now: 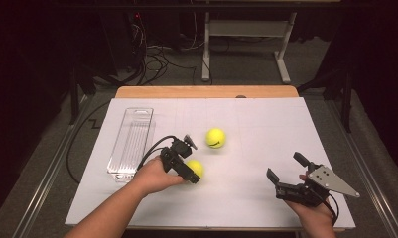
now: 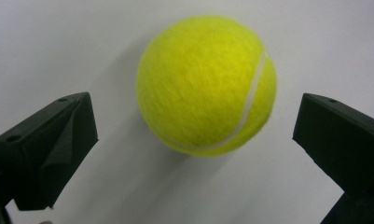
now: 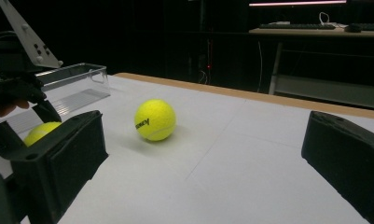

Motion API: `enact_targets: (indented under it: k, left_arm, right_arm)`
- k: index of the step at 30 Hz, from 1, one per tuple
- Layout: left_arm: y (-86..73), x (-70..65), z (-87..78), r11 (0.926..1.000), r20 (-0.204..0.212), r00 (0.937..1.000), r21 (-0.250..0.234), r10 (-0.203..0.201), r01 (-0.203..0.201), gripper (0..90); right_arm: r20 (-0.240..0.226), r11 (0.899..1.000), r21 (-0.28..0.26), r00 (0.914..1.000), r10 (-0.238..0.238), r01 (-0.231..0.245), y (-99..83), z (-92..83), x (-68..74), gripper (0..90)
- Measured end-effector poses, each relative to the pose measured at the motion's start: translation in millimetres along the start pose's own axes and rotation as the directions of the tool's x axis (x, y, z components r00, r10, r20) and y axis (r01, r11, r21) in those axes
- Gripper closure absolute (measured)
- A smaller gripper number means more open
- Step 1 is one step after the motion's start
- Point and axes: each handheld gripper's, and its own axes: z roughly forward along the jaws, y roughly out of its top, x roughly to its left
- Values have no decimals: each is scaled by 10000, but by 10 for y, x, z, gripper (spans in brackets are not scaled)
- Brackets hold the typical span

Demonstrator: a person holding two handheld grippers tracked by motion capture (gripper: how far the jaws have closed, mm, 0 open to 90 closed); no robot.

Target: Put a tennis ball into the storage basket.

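Two tennis balls [image 1: 216, 138], left gripper [image 1: 192, 174] open

Fuzzy felt on both tennis balls [image 1: 215, 138], matt yellow. Clear glossy plastic for the tray [image 1: 132, 141]. Matt black plastic on each gripper [image 1: 285, 179]. Smooth matt white sheet over the wood-edged tabletop [image 1: 206, 91].

A darkened lab or test room: a white-covered counter [image 1: 266, 198] stands on grey carpet, with loose cables [image 1: 154, 62] tangled on the floor behind it and, farther behind it, a metal-framed desk [image 3: 315, 32] carrying a keyboard [image 3: 287, 26].
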Motion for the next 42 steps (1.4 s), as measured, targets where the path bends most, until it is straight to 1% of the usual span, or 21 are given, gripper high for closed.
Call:
enact_targets:
  k: [6,8,11,14,17,18,19,23,27,29,30,32,35,40,42]
  left_arm:
    - [52,39,64,9998,105,9999,183,-110,108,7]
    - [70,46,94,9997,208,9997,215,-131,126,8]
    - [86,57,139,9994,200,9997,313,-127,121,12]
    - [98,66,161,9993,191,9996,322,-199,193,33]
    - [105,61,168,9995,273,9995,278,-130,122,70]
    - [106,59,171,9996,279,9996,260,-97,90,98]
    - [108,58,174,9997,306,9995,256,-57,50,98]
    - [111,50,172,9998,446,9990,199,45,-54,169]
    - [112,39,172,9996,552,9984,238,135,-149,198]
    - [115,26,178,9992,613,9978,296,253,-271,236]
    - [116,21,180,9991,643,9975,305,291,-311,236]
    - [121,7,182,9983,559,9974,364,444,-465,250]
    - [126,-7,183,9979,508,9974,379,506,-526,259]
    - [128,-15,179,9976,448,9975,418,540,-558,263]
    - [128,-17,176,9979,431,9979,417,487,-505,264]
  right_arm:
    - [1,10000,-7,10000,51,-51,0,-3,-4,1]
    - [1,10000,-5,10000,43,-43,0,-1,-5,2]
    - [-3,10000,-17,10000,7,-7,1,-2,-5,1]
    - [5,10000,-14,10000,95,-95,1,-4,-6,2]
    - [19,10000,-12,10000,95,-95,2,-7,-8,1]
    - [13,10000,-27,10000,70,-70,3,-7,-10,1]
    - [13,10000,-27,10000,70,-70,3,-7,-10,1]
    - [16,10000,-24,10000,67,-67,4,-7,-8,2]
    - [16,10000,-21,10000,65,-65,4,-7,-9,2]
    - [16,10000,-31,10000,54,-54,5,-9,-9,2]
    - [16,10000,-31,10000,54,-54,5,-9,-9,2]
    - [21,10000,-30,10000,50,-50,6,-10,-9,1]
    - [4,10000,-41,10000,56,-56,6,-11,-7,2]
    - [-14,10000,-32,10000,31,-31,5,-10,-7,1]
    - [-23,10000,-34,10000,26,-26,5,-10,-5,1]
